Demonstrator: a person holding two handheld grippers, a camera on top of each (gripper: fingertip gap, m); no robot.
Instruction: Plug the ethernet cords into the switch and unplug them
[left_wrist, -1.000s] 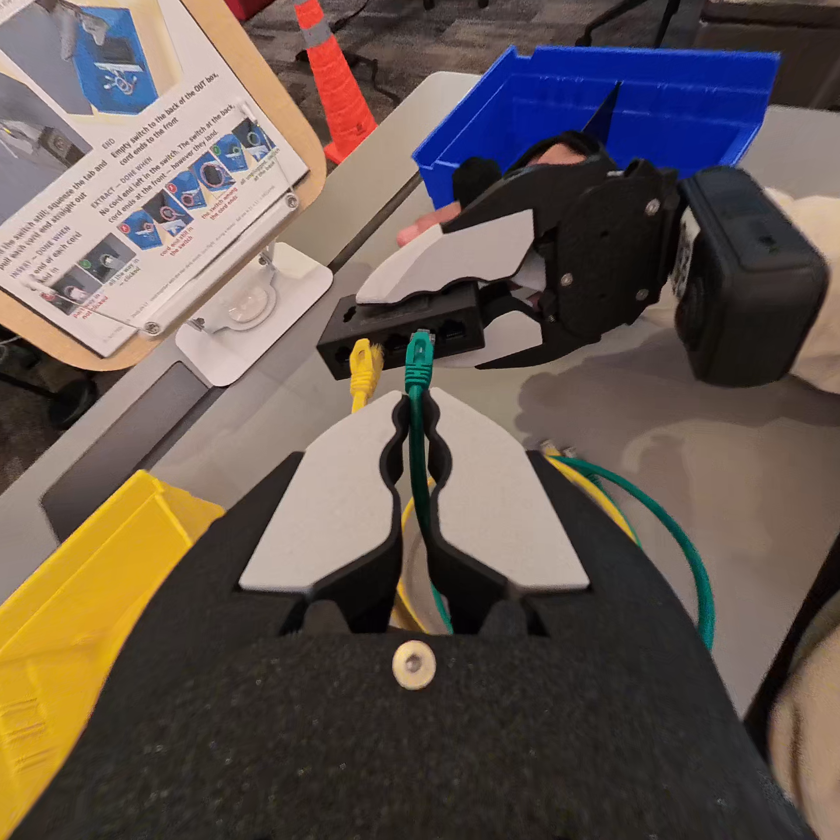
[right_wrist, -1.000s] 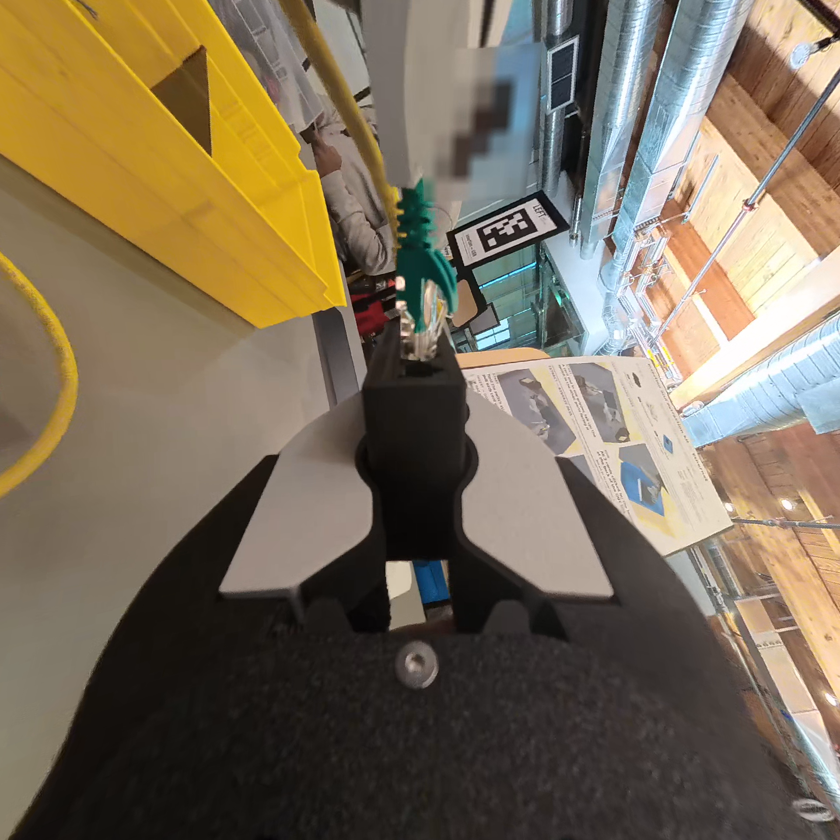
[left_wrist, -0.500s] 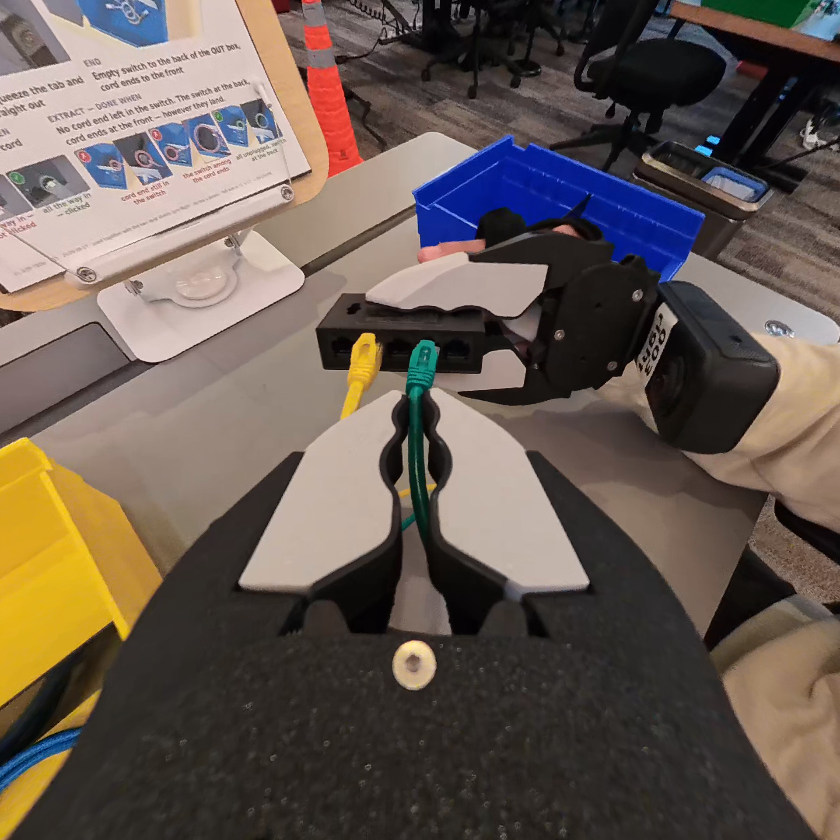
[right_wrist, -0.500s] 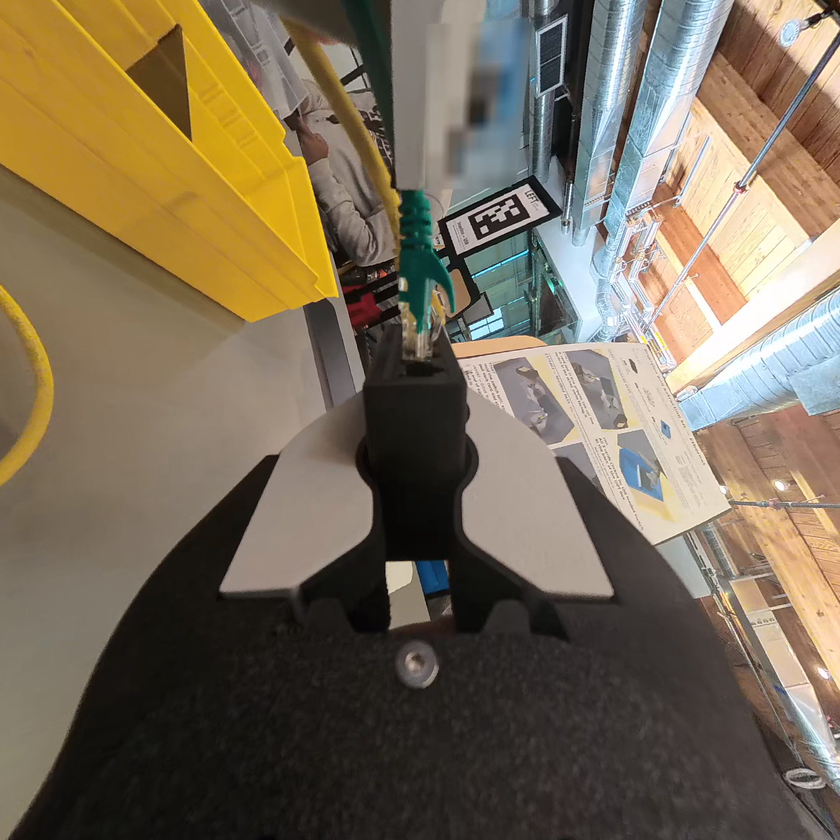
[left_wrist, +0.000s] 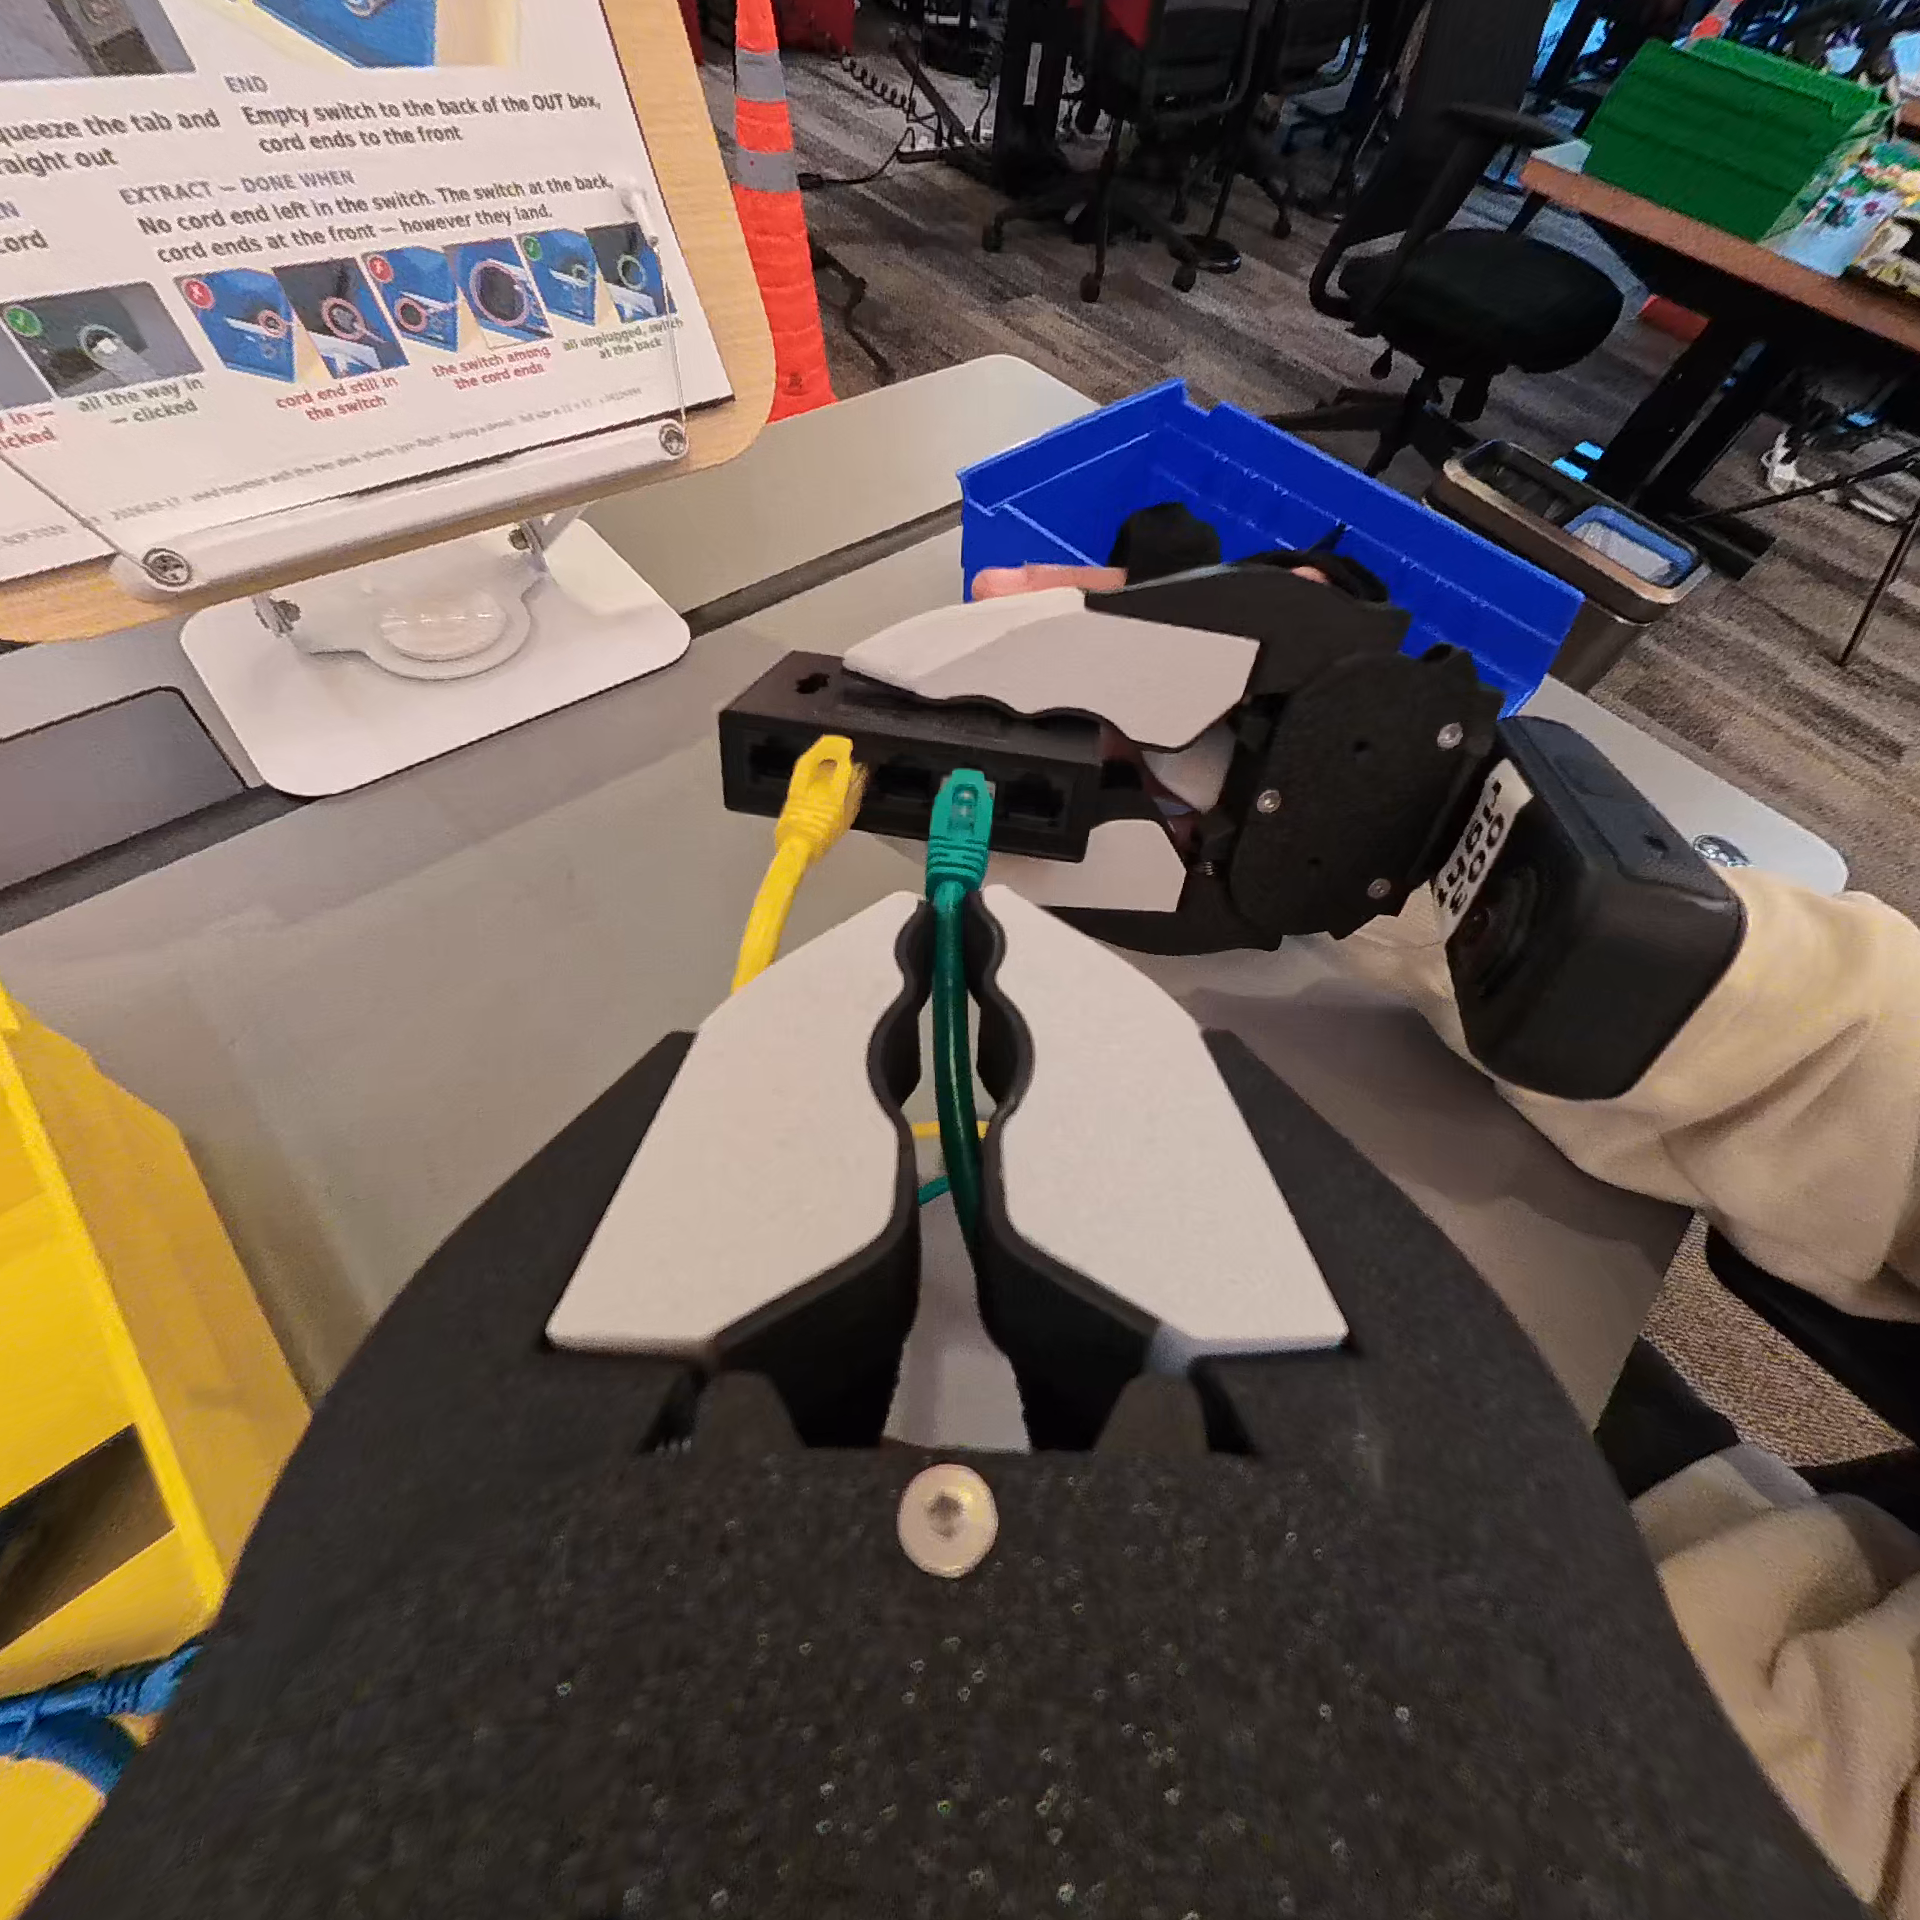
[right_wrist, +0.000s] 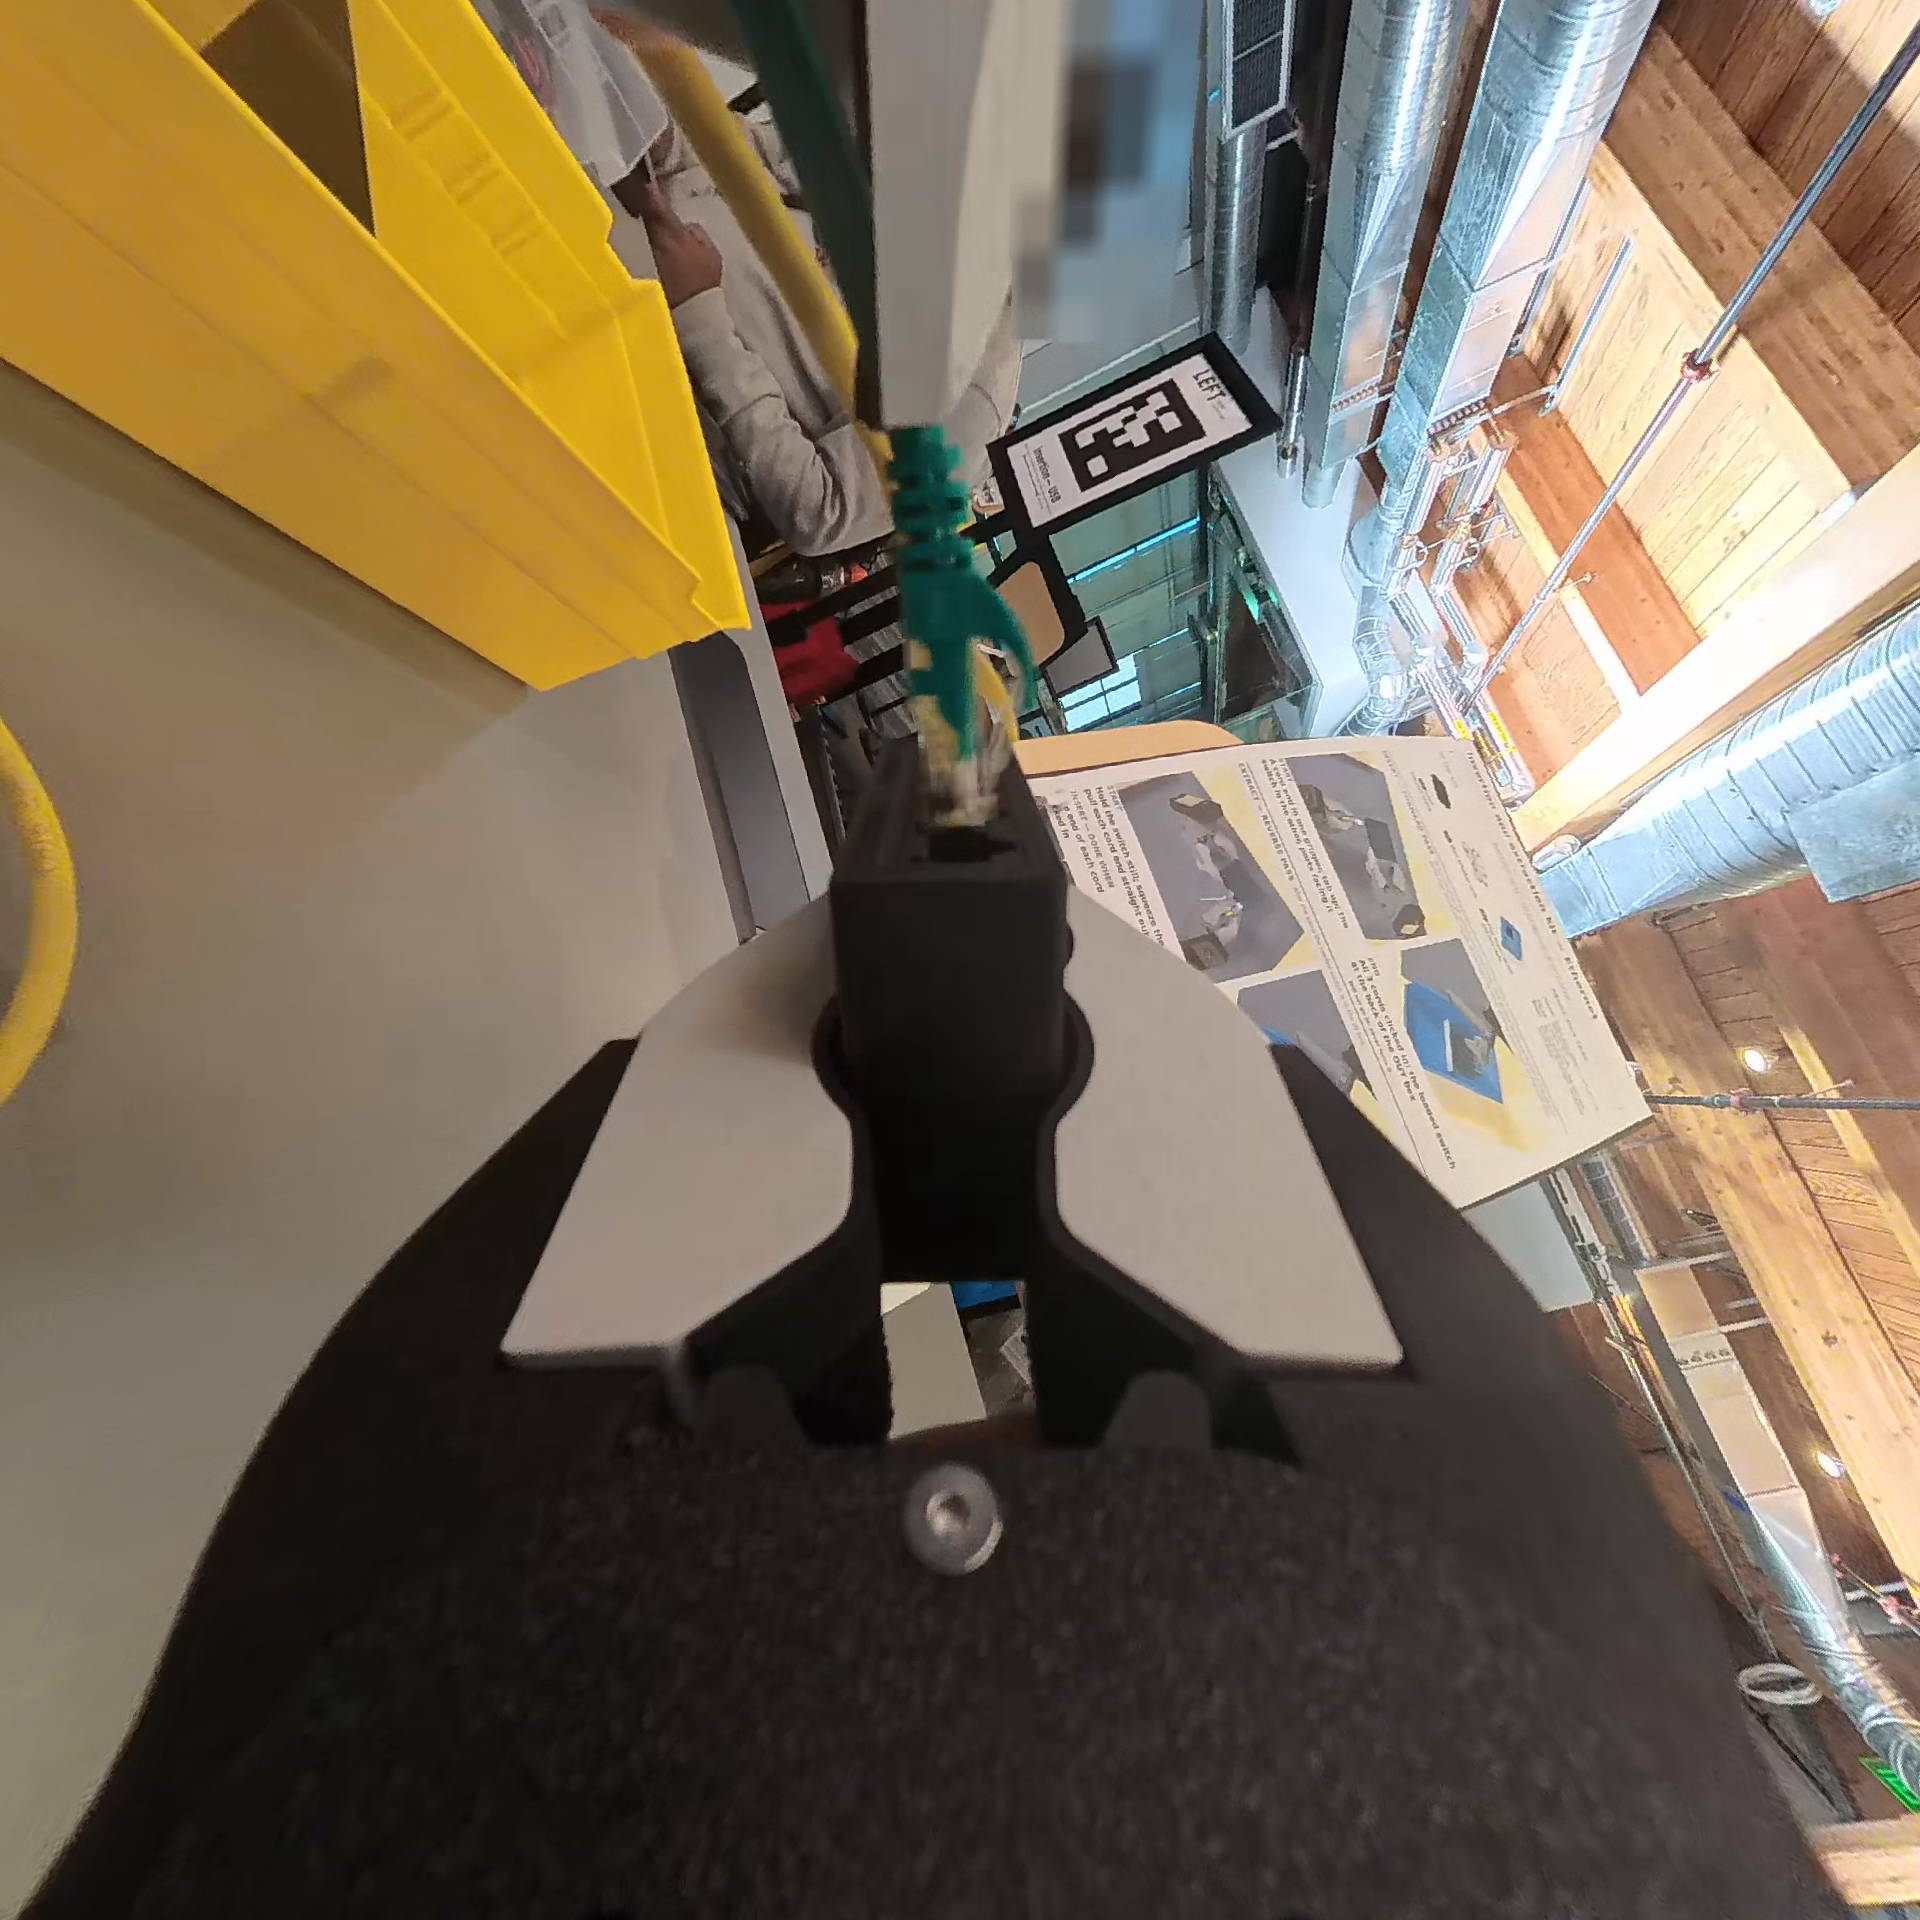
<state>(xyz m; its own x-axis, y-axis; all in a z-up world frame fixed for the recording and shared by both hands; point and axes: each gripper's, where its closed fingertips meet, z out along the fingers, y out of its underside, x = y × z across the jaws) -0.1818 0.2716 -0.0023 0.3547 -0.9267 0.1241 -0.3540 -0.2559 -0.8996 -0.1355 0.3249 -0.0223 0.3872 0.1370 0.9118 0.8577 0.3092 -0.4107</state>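
In the left wrist view the left gripper (left_wrist: 951, 935) fills the lower half of the frame, its two grey fingers (left_wrist: 790, 1122) drawn in narrow around the green cord (left_wrist: 954, 1049), which runs up the slot between them; the cord's green plug (left_wrist: 958, 826) stands just past the fingertips and sits in a port on the front face of the black switch (left_wrist: 914, 774), right of centre; the yellow cord (left_wrist: 795, 862) is plugged in two ports to the left and drops away toward the lower left, outside the fingers.

The switch lies at the middle of the frame, held level above the grey table (left_wrist: 468, 987); the right gripper (left_wrist: 997, 769) comes in from the right edge and clamps it from above and below, one grey finger (left_wrist: 1049, 665) lying across its top; a cream sleeve (left_wrist: 1766, 1122) trails off behind it at the right edge.

In the right wrist view the right gripper (right_wrist: 951, 935) is closed on the switch (right_wrist: 951, 997), gripping its narrow sides at the centre of the frame; the green plug (right_wrist: 940, 613) enters the port face at the far end, though how deep it sits is blurred.

A blue bin (left_wrist: 1247, 488) stands behind the switch, upper right of centre; a yellow bin (left_wrist: 94, 1299) sits at the left edge; an instruction sheet on a stand (left_wrist: 343, 260) fills the upper left, with an orange cone (left_wrist: 774, 208) beyond it.
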